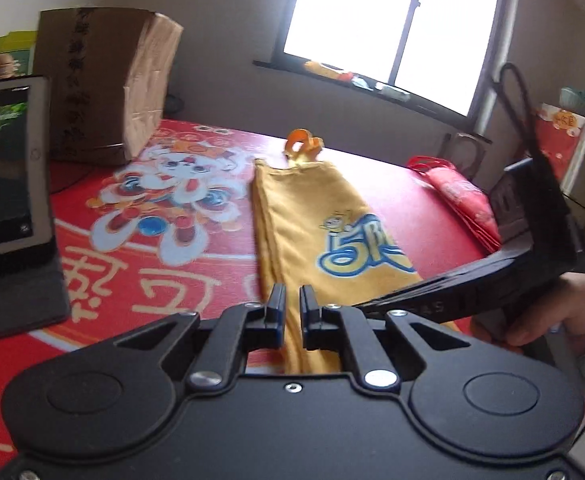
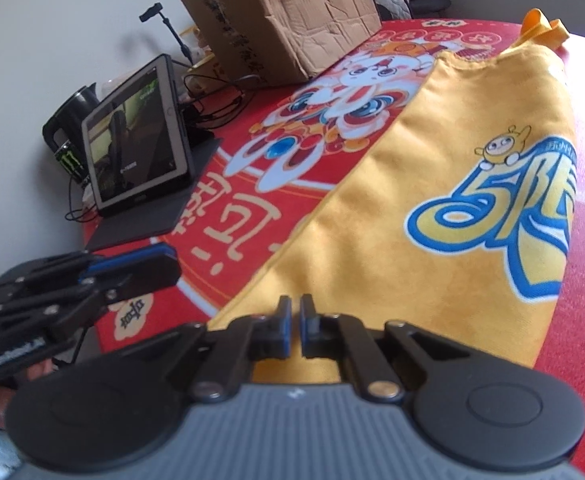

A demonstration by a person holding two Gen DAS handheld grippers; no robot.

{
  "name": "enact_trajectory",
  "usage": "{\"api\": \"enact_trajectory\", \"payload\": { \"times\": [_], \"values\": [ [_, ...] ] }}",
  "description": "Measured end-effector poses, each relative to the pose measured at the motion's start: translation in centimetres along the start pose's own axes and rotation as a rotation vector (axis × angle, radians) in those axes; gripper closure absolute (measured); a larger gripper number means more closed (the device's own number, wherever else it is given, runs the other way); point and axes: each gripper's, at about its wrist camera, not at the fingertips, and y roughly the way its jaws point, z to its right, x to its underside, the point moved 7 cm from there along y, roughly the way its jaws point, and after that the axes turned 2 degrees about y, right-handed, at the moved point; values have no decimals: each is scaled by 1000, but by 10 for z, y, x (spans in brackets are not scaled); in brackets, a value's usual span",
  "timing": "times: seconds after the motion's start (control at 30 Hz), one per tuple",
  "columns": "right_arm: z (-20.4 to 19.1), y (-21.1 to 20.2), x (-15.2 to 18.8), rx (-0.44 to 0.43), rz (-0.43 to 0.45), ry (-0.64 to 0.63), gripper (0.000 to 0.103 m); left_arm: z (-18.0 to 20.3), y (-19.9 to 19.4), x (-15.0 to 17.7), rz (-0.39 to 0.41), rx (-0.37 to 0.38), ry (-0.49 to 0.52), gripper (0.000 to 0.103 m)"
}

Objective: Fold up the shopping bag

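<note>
Nearest in the left wrist view, the left gripper (image 1: 291,312) hangs over the near end of the yellow bag (image 1: 304,216), jaws drawn narrow with a slim gap and nothing seen between them. The right gripper (image 2: 295,320) sits at the same near edge from its own side, jaws likewise almost closed; whether they pinch any cloth I cannot tell. The bag lies flat on the red tablecloth (image 1: 140,280), already narrowed into a long strip with layered edges along its left side. Its long axis runs away from the grippers, bottom end near, orange handles (image 1: 303,143) at the far end. It looks like light, soft cloth, limp and easily creased, likely to slide a little on the table; the near corners seem the best hold for bringing that end over. Beyond stand a tablet (image 1: 8,168) and a cardboard box (image 1: 104,80)
</note>
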Motion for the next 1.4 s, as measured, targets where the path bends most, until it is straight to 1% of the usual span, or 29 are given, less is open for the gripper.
{"api": "enact_trajectory", "payload": {
  "times": [0.07,0.13,0.2,0.23,0.27,0.3,0.33,0.37,0.4,0.47,0.5,0.53,0.57,0.6,0.67,0.77,0.83,0.9,1.0,1.07,1.23,1.37,1.4],
  "values": [
    [4,0,0,-16,7,34,103,6,6,4,-19,3,30,93],
    [6,-3,0,-20,31,60,103,6,19,14,-60,-28,60,93],
    [9,-11,-1,-5,73,81,89,0,29,23,-91,-58,75,94],
    [10,-20,-2,9,117,85,70,-2,34,27,-104,-73,83,94],
    [9,-35,-3,21,177,79,57,-3,34,29,-105,-79,90,94],
    [7,-51,-2,46,230,61,50,-2,33,30,-102,-84,106,94],
    [5,-67,0,76,278,39,30,0,33,31,-100,-92,130,94],
    [2,-83,3,106,327,17,17,0,33,31,-98,-95,140,93],
    [0,-100,5,136,375,-6,13,0,33,32,-94,-95,142,93],
    [-6,-132,22,264,442,-106,11,-1,32,32,-89,-88,134,94],
    [-7,-144,33,347,449,-151,9,-3,32,32,-87,-78,120,94],
    [-8,-149,43,424,435,-184,8,-5,32,32,-86,-67,105,93],
    [-8,-151,53,483,416,-216,8,-7,31,32,-85,-55,89,94],
    [-9,-151,62,526,401,-243,8,-9,31,32,-83,-42,73,94],
    [-14,-145,77,579,366,-277,8,-11,31,32,-81,-26,51,94],
    [-24,-127,93,620,325,-331,8,-11,30,32,-72,-24,50,94],
    [-31,-115,99,621,316,-345,8,-9,30,33,-67,-31,64,93],
    [-34,-107,103,621,318,-338,8,-10,30,32,-66,-27,54,93],
    [-29,-90,105,665,297,-310,8,-13,30,32,-67,-6,24,94],
    [-24,-85,105,700,294,-285,8,-14,30,32,-66,2,17,94],
    [-9,-90,90,718,341,-174,8,-16,30,33,-58,18,-5,94],
    [-18,-94,81,696,384,-169,8,-17,30,33,-54,25,-14,94],
    [-19,-91,80,695,383,-170,8,-17,30,33,-53,28,-17,94]
  ]
}}
